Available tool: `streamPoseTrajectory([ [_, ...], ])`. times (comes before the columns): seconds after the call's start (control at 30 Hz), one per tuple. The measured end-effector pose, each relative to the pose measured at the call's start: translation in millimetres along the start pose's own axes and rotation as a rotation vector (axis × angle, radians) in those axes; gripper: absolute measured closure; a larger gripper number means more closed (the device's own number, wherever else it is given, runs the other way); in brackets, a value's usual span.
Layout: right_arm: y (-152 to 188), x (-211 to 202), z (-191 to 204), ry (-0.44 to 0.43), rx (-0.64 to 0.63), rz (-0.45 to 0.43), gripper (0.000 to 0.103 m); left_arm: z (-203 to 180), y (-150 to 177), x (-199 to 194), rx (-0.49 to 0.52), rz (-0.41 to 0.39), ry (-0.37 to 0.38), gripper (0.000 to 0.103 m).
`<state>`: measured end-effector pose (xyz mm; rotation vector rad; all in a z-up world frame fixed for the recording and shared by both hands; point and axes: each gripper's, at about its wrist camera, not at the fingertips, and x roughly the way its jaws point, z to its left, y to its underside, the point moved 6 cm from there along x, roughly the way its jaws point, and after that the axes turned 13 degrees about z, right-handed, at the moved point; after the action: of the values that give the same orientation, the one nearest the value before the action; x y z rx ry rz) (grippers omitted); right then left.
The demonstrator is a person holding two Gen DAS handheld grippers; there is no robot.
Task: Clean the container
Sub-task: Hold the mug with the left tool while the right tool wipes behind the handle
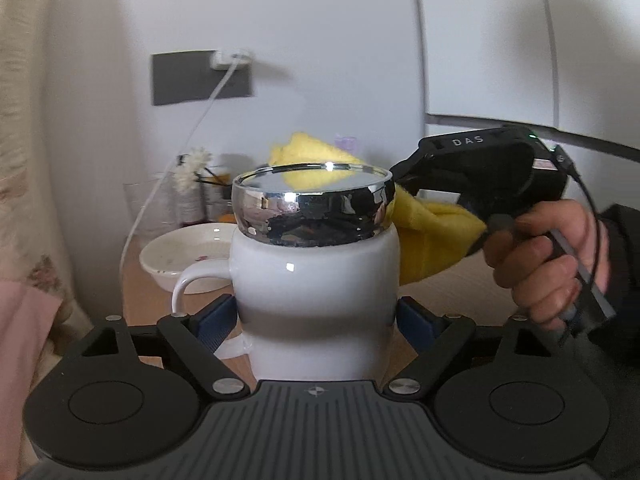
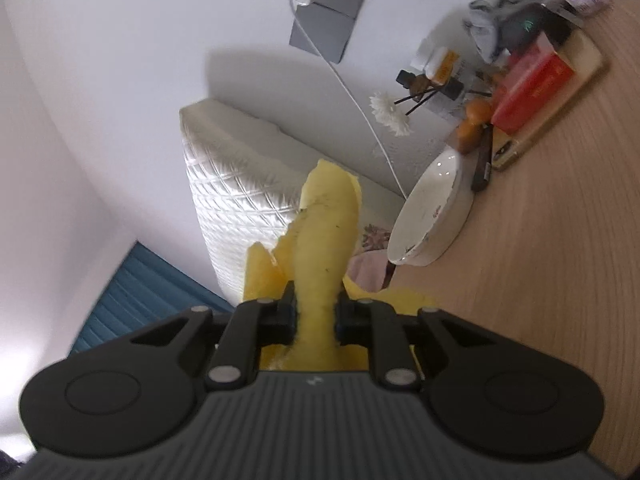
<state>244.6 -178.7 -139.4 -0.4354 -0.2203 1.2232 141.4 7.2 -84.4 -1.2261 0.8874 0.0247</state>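
Note:
A white ceramic mug (image 1: 316, 284) with a shiny chrome lid (image 1: 314, 208) and a handle on its left fills the left wrist view. My left gripper (image 1: 316, 322) is shut on the mug's lower body, one blue pad on each side. My right gripper (image 2: 316, 314) is shut on a yellow cloth (image 2: 324, 240). In the left wrist view the right gripper's body (image 1: 480, 172) is at the right, just behind the lid, and the yellow cloth (image 1: 428, 240) hangs behind and beside the mug's right shoulder.
A white bowl (image 1: 180, 256) (image 2: 428, 216) sits on the wooden table (image 2: 540, 280) behind the mug's left. Bottles, a white flower (image 2: 390, 114), a red box (image 2: 532, 88) and a phone lie by the wall. A charger cable (image 1: 188, 136) hangs from a socket. A quilted cushion (image 2: 240, 184) stands left.

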Motion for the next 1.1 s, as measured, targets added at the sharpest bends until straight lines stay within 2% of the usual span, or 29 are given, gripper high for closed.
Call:
streamPoseTrajectory([
  [0.07, -0.6, 3.1, -8.8, 0.019, 0.037, 0.019, 0.084, 7.4, -1.2, 1.0, 0.034, 0.014, 0.049, 0.014],
  [0.13, -1.3, 9.0, -14.6, 0.087, 0.034, 0.064, 0.084, 13.8, -1.3, 1.7, 0.068, 0.022, 0.091, 0.014],
  [0.17, -2.6, 11.1, -14.6, 0.095, 0.032, 0.077, 0.085, 16.6, -1.3, 1.9, 0.080, 0.025, 0.109, 0.014],
  [0.3, -13.5, 16.8, -6.3, 0.015, 0.029, 0.106, 0.084, 22.7, 0.0, 2.9, 0.113, 0.026, 0.156, 0.014],
  [0.37, -18.8, 24.9, -12.4, 0.040, 0.038, 0.144, 0.084, 24.1, 1.7, 3.0, 0.119, 0.021, 0.170, 0.014],
  [0.47, -22.3, 38.4, -23.1, 0.094, 0.053, 0.222, 0.084, 25.0, 4.3, 2.1, 0.124, 0.015, 0.182, 0.014],
  [0.63, -32.1, 50.5, -11.3, 0.058, 0.023, 0.265, 0.084, 26.7, 3.1, 3.7, 0.129, 0.012, 0.191, 0.014],
  [0.77, -26.6, 53.8, -27.9, 0.078, 0.077, 0.313, 0.084, 27.1, 2.6, 4.7, 0.130, 0.011, 0.197, 0.014],
  [0.93, -29.9, 43.2, -13.8, 0.043, 0.047, 0.258, 0.084, 27.2, 0.5, 6.5, 0.134, 0.019, 0.192, 0.014],
  [1.03, -23.8, 44.2, -26.2, 0.110, 0.059, 0.276, 0.084, 26.7, -0.2, 7.3, 0.135, 0.021, 0.185, 0.014],
  [1.1, -25.1, 43.8, -25.2, 0.122, 0.060, 0.273, 0.084, 25.6, -0.1, 7.3, 0.135, 0.023, 0.175, 0.014],
])
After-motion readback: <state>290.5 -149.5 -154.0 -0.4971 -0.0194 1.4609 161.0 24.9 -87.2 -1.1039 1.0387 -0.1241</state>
